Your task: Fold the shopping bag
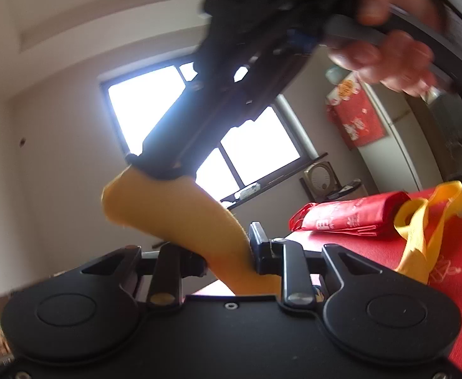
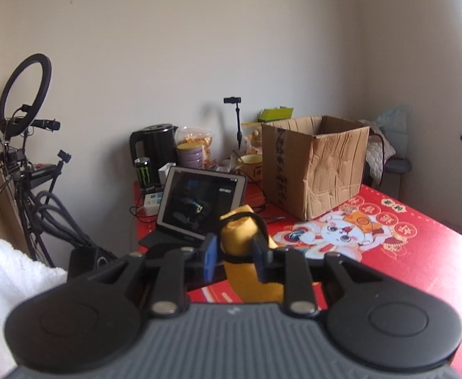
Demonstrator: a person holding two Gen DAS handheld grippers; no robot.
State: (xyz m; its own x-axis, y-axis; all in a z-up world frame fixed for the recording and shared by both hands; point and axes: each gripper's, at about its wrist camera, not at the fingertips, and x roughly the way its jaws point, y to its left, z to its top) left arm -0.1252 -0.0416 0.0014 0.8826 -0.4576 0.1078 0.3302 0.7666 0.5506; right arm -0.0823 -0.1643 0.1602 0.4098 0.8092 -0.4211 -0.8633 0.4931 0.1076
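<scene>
My left gripper (image 1: 231,252) and right gripper (image 2: 235,252) both clasp the yellow bag (image 1: 180,218), rolled compact: folding looks nearly finished.

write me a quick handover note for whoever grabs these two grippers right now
Left gripper: shut on the lower end of the yellow fabric bundle.
Right gripper: the bundle's other end sits between its fingers; can't tell whether the pads press on it.
Things: the bundle hangs in the air between the two grippers, with a black band looped round it. A folded red bag lies on the red table, with yellow handles loose beside it.
Done: the bundle looks rolled up.
Left: probably check the band, then set the bundle down.
</scene>
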